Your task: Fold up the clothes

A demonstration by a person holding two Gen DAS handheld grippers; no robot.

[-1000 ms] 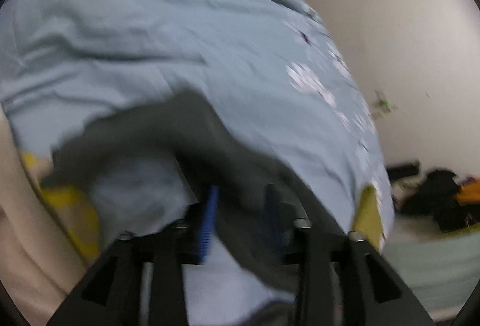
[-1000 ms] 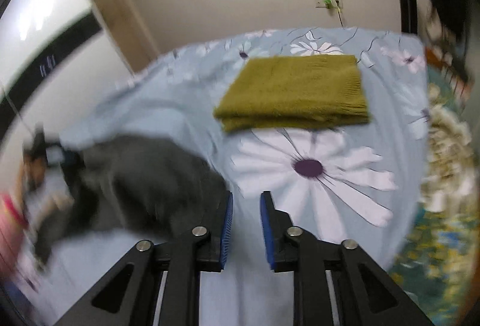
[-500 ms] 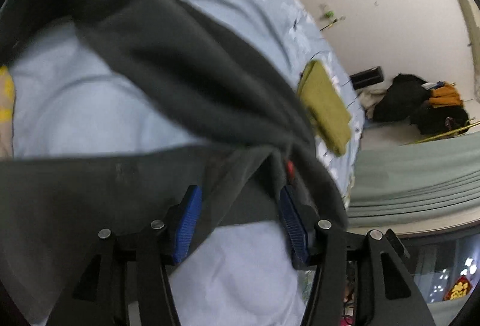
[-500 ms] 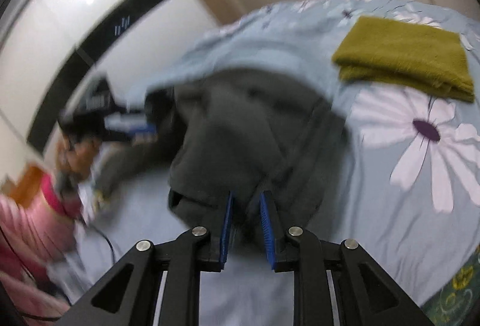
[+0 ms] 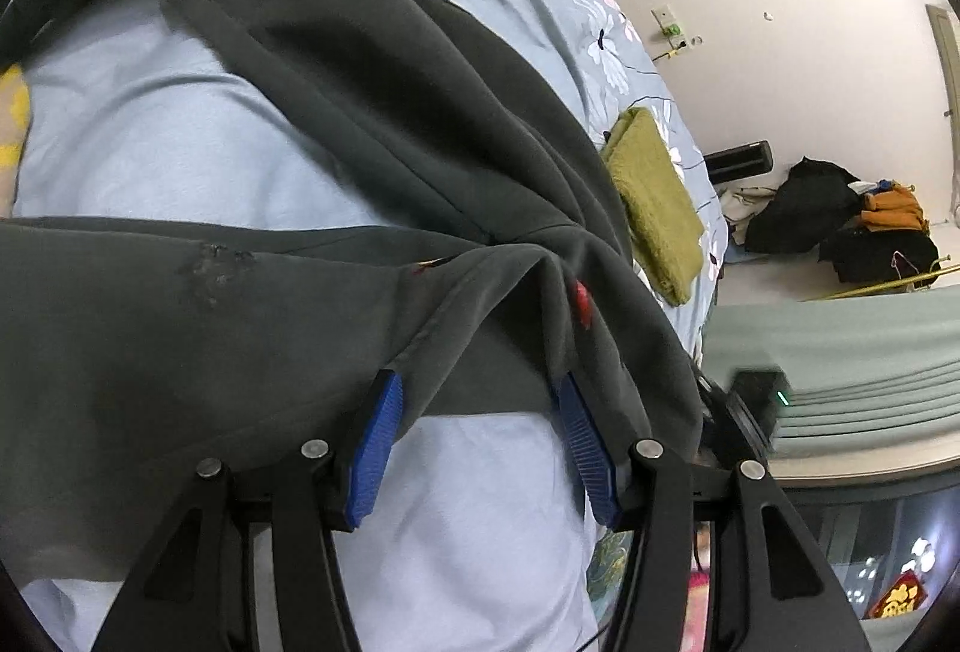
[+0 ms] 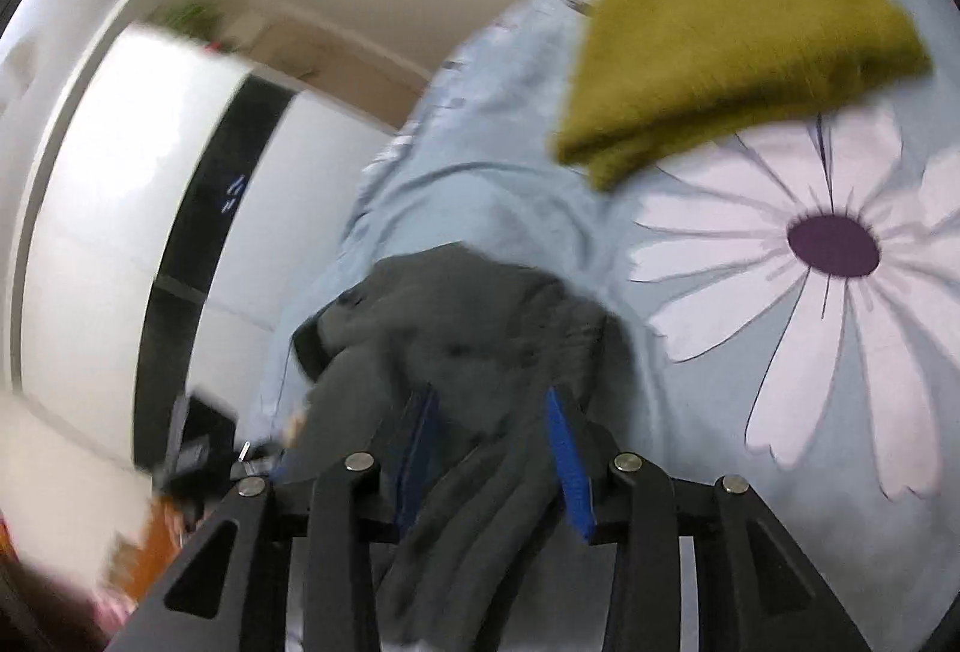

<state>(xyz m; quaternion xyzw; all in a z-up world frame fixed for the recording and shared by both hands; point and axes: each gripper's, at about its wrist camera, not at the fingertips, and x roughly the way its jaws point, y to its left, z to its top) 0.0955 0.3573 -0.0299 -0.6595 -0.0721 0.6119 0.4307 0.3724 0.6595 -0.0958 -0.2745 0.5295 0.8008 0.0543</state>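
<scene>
A dark grey garment (image 5: 312,124) lies spread over the light blue floral bedsheet (image 5: 150,130). My left gripper (image 5: 480,400) is open, its blue pads (image 5: 378,436) apart, with the garment's edge draped across the gap. In the right wrist view the same grey garment (image 6: 480,328) is bunched between the fingers of my right gripper (image 6: 492,448), which is also open; cloth hangs down through the gap. A folded olive-green knit (image 6: 738,28) lies on the sheet beyond it; it also shows in the left wrist view (image 5: 654,196).
A pile of dark and orange clothes (image 5: 840,214) lies on the floor by the white wall. A white and black wardrobe (image 6: 150,208) stands left of the bed. A big white flower print (image 6: 834,244) marks the sheet at the right.
Both grippers have opened; the right was shut on the grey garment half a second ago. The right view has swung closer to the garment and the olive knit. The left gripper has barely moved.
</scene>
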